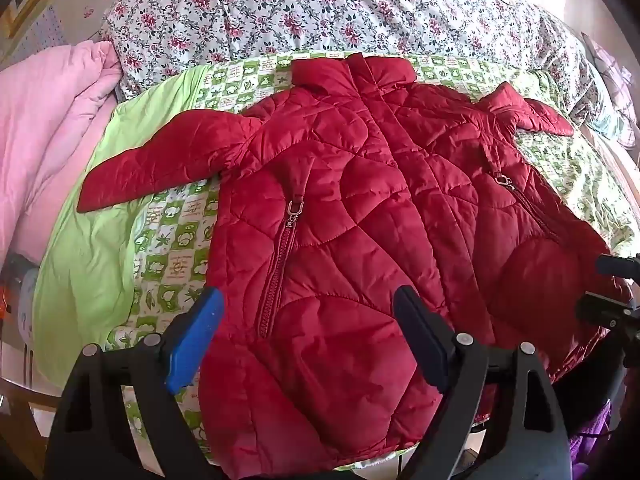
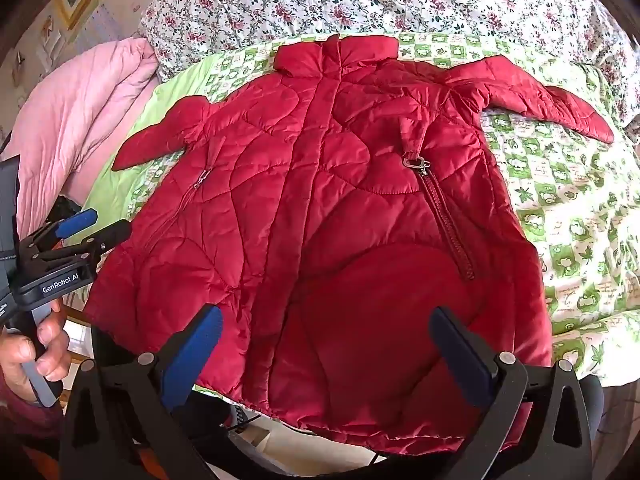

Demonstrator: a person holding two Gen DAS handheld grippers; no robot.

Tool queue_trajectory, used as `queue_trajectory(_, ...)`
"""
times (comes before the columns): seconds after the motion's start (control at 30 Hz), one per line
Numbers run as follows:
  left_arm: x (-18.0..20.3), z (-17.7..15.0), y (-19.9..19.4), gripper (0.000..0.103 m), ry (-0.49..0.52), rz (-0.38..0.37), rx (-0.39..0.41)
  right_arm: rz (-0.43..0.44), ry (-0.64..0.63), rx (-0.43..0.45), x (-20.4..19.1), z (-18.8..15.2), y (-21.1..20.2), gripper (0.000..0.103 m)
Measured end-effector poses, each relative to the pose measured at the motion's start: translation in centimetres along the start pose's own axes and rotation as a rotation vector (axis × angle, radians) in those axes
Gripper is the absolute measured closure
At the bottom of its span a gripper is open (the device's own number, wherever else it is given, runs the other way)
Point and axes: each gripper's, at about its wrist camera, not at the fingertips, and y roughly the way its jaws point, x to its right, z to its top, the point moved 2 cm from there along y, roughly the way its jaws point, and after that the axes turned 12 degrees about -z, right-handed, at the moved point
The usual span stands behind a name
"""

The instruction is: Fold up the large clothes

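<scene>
A red quilted jacket [image 1: 360, 208] lies flat and face up on the bed, collar far, hem near, both sleeves spread out; it also shows in the right wrist view [image 2: 340, 220]. My left gripper [image 1: 308, 320] is open, its jaws wide apart above the jacket's near left hem, holding nothing. It shows from the side in the right wrist view [image 2: 96, 222], beside the jacket's left edge. My right gripper [image 2: 326, 340] is open and empty over the near right hem. Its fingers [image 1: 612, 280] show at the right edge of the left wrist view.
A green patterned sheet [image 1: 176, 248] lies under the jacket. A pink quilt [image 1: 48, 128] is bunched at the left. A floral duvet [image 1: 320, 8] lies across the far side. The bed's near edge runs just under the hem, floor [image 2: 280, 448] below.
</scene>
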Motion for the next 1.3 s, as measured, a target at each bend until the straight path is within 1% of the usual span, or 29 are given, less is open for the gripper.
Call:
queue_trajectory(0.4,-0.43,0.4,-0.03,0.015,0.005,0.002,0.004,0.003,0.002,-0.002,0.11,-0.06,0.03,0.0)
queue_trajectory(0.47,-0.35,0.17,-0.11,0.015,0.006,0.001,0.006,0.006,0.003,0.001,0.12,0.4,-0.51,0.0)
queue_trajectory(0.73,-0.3,0.26,-0.23,0.015,0.011,0.005,0.005,0.004,-0.002,0.003,0.12,0.85,-0.49,0.0)
queue_trajectory(0.77,-0.31,0.28,-0.28,0.015,0.011,0.004,0.006,-0.004,-0.011,0.005,-0.2,0.32,-0.47,0.0)
queue_trajectory(1.0,-0.27,0.31,-0.3,0.015,0.009,0.0,0.004,-0.011,-0.022,0.003,-0.36,0.27,-0.39,0.0)
queue_trajectory(1.03,-0.23,0.35,-0.32,0.015,0.01,0.001,0.004,-0.022,-0.029,0.02,-0.4,0.25,-0.46,0.0)
queue_trajectory(1.3,-0.23,0.32,-0.27,0.015,0.007,-0.005,0.003,-0.045,-0.04,0.004,-0.36,0.33,-0.43,0.0)
